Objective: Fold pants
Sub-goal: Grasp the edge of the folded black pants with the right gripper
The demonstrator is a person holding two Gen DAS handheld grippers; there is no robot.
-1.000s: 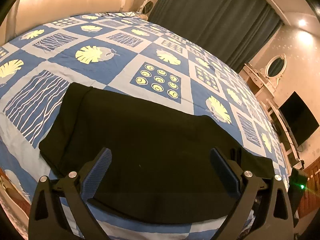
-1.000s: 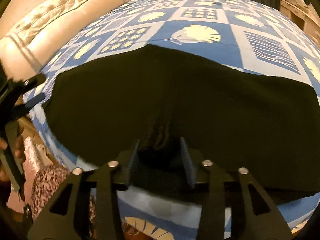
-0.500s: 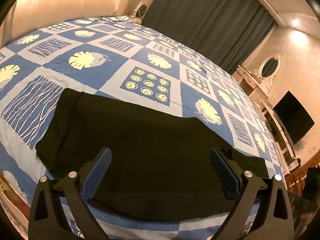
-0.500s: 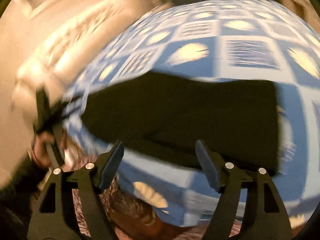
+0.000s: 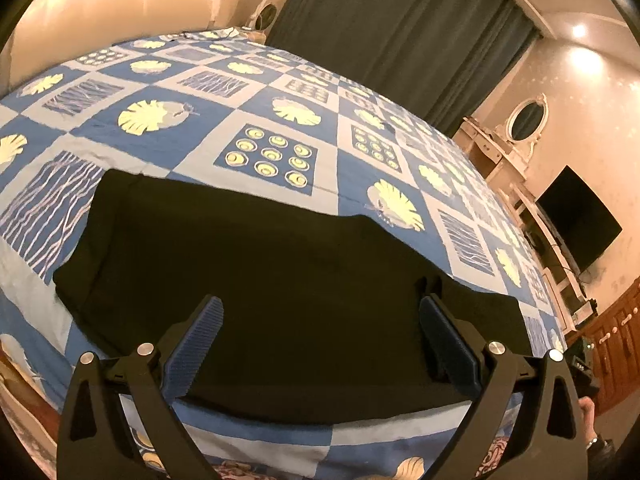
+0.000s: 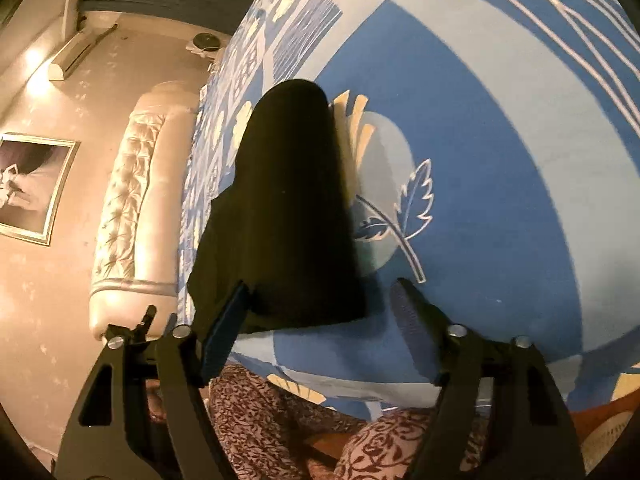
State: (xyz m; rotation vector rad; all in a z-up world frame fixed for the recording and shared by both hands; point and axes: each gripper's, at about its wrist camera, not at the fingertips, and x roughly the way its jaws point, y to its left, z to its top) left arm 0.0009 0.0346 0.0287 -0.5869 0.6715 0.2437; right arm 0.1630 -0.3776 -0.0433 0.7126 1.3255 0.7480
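Observation:
The black pants (image 5: 256, 272) lie flat and folded in a long band across the near edge of the bed. My left gripper (image 5: 320, 336) is open and empty, hovering over the pants' near edge. In the right wrist view the pants (image 6: 288, 216) stretch away from one end. My right gripper (image 6: 316, 312) is open and empty, at that near end of the pants, its left finger (image 6: 224, 320) over the cloth's corner.
The bed has a blue and white patterned cover (image 5: 276, 116) and a cream tufted headboard (image 5: 120, 8). Dark curtains (image 5: 400, 28), a dressing table with an oval mirror (image 5: 526, 120) and a wall TV (image 5: 576, 220) stand beyond. Patterned cloth (image 6: 280, 428) hangs below the bed edge.
My right gripper let go of the pants' fold, opened, and swung round to the end of the pants. My left gripper stayed open, lifting back slightly.

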